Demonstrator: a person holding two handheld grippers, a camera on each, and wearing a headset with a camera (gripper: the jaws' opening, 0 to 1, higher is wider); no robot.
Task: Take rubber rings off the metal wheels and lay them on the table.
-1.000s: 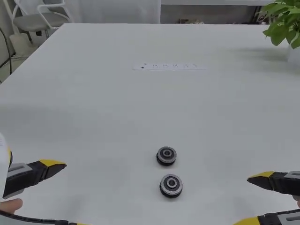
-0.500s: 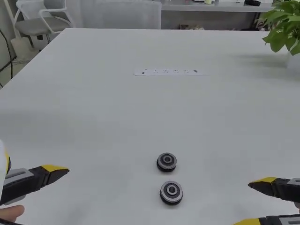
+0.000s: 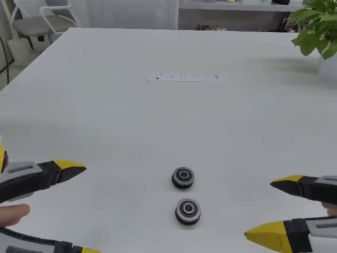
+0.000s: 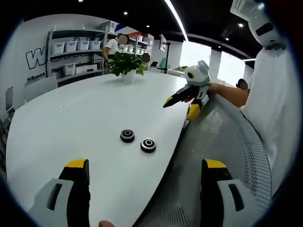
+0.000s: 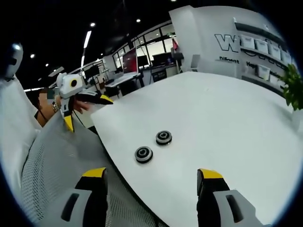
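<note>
- Since a second ago, both grippers have edged inward toward the wheels. The wheels keep their arrangement on the table [image 3: 158, 121], and the small shift of the whole scene I put down to the headset.
- Left gripper [image 3: 87, 209]: at 9 o'clock from the wheels and well apart from them. Its jaws are spread wide and hold nothing.
- Right gripper [image 3: 259, 207]: at 3 o'clock from the wheels and nearer to them than the left. Its jaws are likewise wide apart and empty.
- Near wheel [image 3: 188, 211]: lying flat, with its dark rubber ring [image 3: 179, 213] seated round the rim.
- Far wheel [image 3: 183, 177]: just beside the near one at its 12 o'clock, not touching. Its ring [image 3: 174, 179] is also in place.
- Progress, as I judge it: neither ring is off and none lies loose on the table, so both removals remain. Closing on the first wheel is the step in hand.
- White strip [image 3: 182, 77]: far off at 12 o'clock, flat on the table.
- Potted plant [image 3: 316, 26]: at 1 o'clock, by the far edge.
</note>
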